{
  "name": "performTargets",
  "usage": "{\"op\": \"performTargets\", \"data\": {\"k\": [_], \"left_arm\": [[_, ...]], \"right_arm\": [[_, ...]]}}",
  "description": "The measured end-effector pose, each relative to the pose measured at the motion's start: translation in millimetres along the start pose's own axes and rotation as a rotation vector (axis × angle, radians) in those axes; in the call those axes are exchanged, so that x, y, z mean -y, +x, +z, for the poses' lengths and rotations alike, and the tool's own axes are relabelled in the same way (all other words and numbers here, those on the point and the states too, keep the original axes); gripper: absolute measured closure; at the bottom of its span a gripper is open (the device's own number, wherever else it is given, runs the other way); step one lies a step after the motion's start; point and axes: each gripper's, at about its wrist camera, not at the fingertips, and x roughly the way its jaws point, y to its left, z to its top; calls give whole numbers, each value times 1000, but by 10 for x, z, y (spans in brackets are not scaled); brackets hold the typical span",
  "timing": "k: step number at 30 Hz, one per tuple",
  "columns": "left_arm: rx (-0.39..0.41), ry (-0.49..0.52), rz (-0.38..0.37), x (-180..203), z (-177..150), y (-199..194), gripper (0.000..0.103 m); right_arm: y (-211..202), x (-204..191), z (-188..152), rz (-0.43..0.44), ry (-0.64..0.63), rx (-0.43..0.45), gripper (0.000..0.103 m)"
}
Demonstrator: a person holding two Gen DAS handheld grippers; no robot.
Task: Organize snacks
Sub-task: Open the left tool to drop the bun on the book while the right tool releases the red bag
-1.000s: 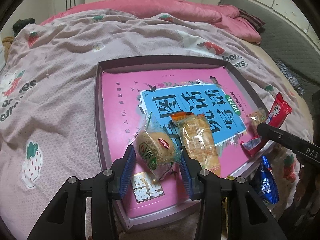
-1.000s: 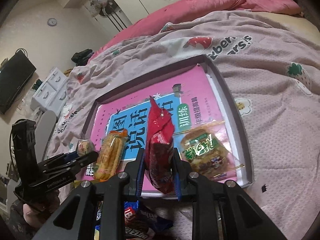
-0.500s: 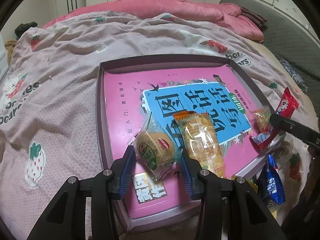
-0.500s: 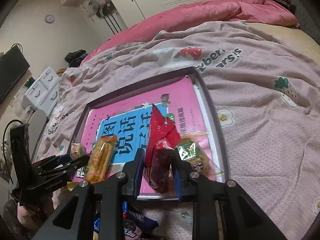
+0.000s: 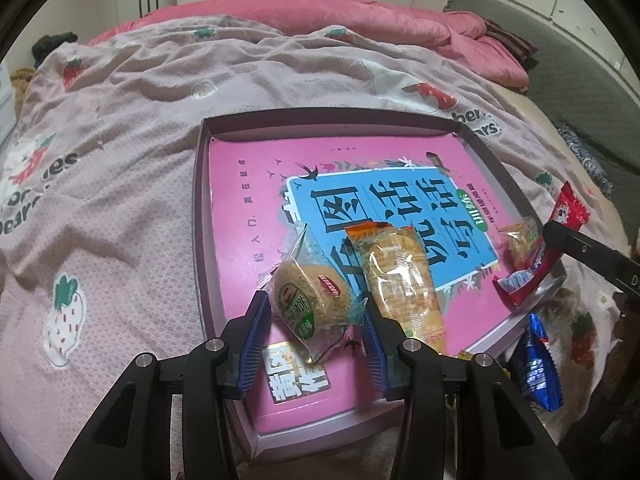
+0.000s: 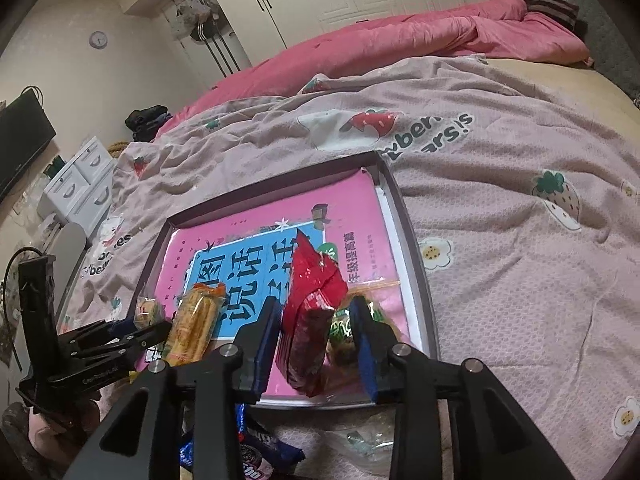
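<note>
Red foil is what sits between your right gripper's (image 6: 316, 344) blue pads: a glossy red snack packet (image 6: 312, 312), standing on end over the near edge of the shallow grey-walled box (image 6: 416, 264). Those jaws are opening; the right-hand pad already stands clear of the foil, while the packet leans against the left one. Let it tip flat rather than pushing it, and draw the fingers straight back toward you so the crimped top does not snag. Just right of the packet and under its lower end lies a clear-wrapped round cake with a green label (image 6: 348, 328); try not to drop the packet on top of it.

Your left gripper (image 5: 316, 332) is clamped on a round crumbly cake in a clear wrapper with a green and red label (image 5: 310, 304), both pads pressing the wrapper, low over the box's near left part. Set it down beside, not across, the long orange-ended pack of golden biscuits (image 5: 400, 276) touching its right side.

Inside the box, a pink book with a blue title panel (image 5: 256, 224) covers the floor, and every snack rests on it. Outside, below the right gripper on the strawberry-print pink bedspread (image 6: 520, 216), a blue snack packet (image 6: 260, 452) waits.
</note>
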Motion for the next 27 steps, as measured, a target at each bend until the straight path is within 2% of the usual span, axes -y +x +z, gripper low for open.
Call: {"op": "performTargets", "data": {"k": [17, 27], "left_arm": [[19, -21, -37, -11, 30, -102, 51], [42, -27, -43, -30, 50, -225, 51]], "right_arm": [[-134, 63, 53, 2, 13, 32, 65], [-84, -86, -150, 73, -23, -34, 65]]}}
